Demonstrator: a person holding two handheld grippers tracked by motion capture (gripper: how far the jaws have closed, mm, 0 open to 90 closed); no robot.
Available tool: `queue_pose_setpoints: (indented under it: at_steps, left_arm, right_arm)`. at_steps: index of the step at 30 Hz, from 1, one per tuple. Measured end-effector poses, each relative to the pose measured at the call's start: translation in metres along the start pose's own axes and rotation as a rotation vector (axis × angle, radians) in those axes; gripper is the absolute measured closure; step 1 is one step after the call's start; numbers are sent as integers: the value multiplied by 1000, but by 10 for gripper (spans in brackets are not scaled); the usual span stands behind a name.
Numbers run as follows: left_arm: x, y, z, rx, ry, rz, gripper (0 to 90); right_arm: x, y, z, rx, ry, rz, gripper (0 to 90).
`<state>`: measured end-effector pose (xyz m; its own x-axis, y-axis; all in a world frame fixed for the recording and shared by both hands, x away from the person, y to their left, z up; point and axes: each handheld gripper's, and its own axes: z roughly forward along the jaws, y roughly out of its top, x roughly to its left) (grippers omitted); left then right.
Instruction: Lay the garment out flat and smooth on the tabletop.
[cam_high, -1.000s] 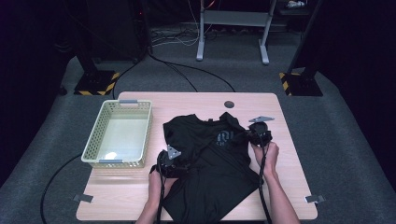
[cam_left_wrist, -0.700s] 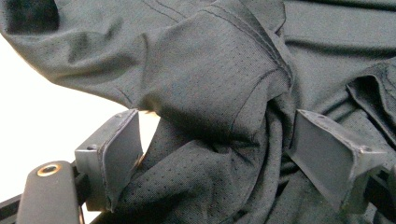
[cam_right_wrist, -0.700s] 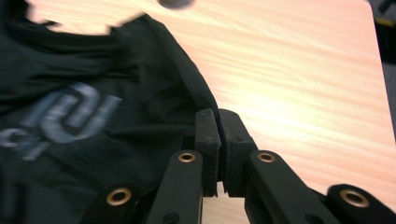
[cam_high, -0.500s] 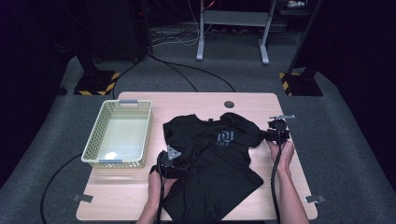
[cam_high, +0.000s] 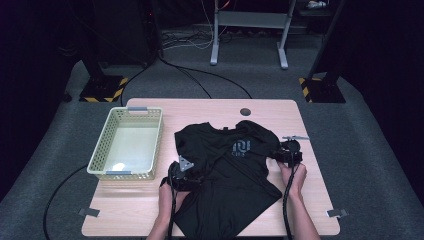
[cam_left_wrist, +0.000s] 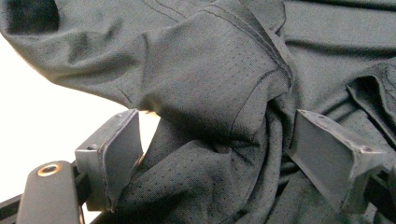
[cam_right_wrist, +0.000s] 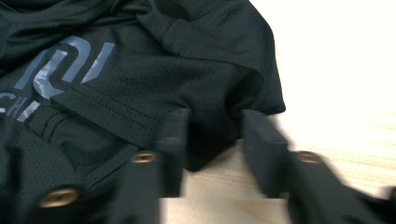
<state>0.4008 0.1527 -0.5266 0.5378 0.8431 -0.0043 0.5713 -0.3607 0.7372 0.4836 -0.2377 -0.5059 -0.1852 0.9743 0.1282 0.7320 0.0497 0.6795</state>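
Right tongs (cam_high: 283, 154) moved down, narrowing around black T-shirt (cam_high: 227, 170) sleeve; left tongs (cam_high: 186, 172) bunch fabric.

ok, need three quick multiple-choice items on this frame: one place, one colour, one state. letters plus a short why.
1. Where does the pale yellow plastic mesh basket stand on the light wooden table?
A. left of the shirt
B. right of the shirt
C. on the shirt

2. What colour is the printed logo on the black mesh-fabric t-shirt?
A. red
B. grey-blue
C. yellow

3. How does the right hand-held gripper stand at the shirt's edge?
A. clamped on the basket rim
B. jaws apart, a fold of cloth between them
C. lifted high off the table

Key: 1 A, the high view puts the basket at the table's left side. 2 B, the right gripper view shows grey-blue print. 3 B, a gap shows between the jaws, which have just been closing slightly.
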Motion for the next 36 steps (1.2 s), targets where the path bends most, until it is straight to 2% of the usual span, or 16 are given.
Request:
queue_pose_setpoints:
  at_steps: [4,6,8,12,15,19,22,24,25,27,30,32,33,35,36]
  left_arm:
    - [0,0,0,0,0,1,165]
    - [0,0,0,0,0,1,166]
    - [0,0,0,0,0,1,166]
    - [0,0,0,1,0,1,166]
    - [0,0,0,-1,0,0,166]
    - [0,0,0,-2,1,-2,166]
    - [0,0,0,-1,0,-1,166]
    - [0,0,0,-1,0,-1,166]
    - [0,0,0,0,0,0,166]
    - [0,0,0,-1,0,-1,166]
    - [0,0,0,-1,1,0,166]
    - [0,0,0,-1,1,0,166]
    - [0,0,0,-2,0,-2,166]
    - [0,0,0,-1,1,-1,166]
    - [0,0,0,-2,1,-1,166]
  right_arm:
    - [-8,0,-1,-26,39,24,849]
    - [-12,3,-5,-26,38,34,876]
    - [-16,7,-9,-29,27,21,884]
    - [-24,18,-21,-30,-42,-26,885]
    - [-33,29,-29,-13,-118,-75,884]
    - [-46,42,-31,17,-210,-126,881]
    - [-53,49,-27,41,-270,-145,873]
    - [-57,52,-23,54,-282,-143,844]
    - [-57,53,-22,62,-287,-139,796]
    - [-56,52,-22,56,-282,-119,706]
    - [-47,46,-28,16,-248,-116,585]
    - [-38,39,-34,-18,-190,-101,516]
    - [-32,35,-35,-19,-154,-97,475]
    - [-19,26,-36,14,-75,-98,398]
    - [-13,20,-37,15,-53,-98,381]
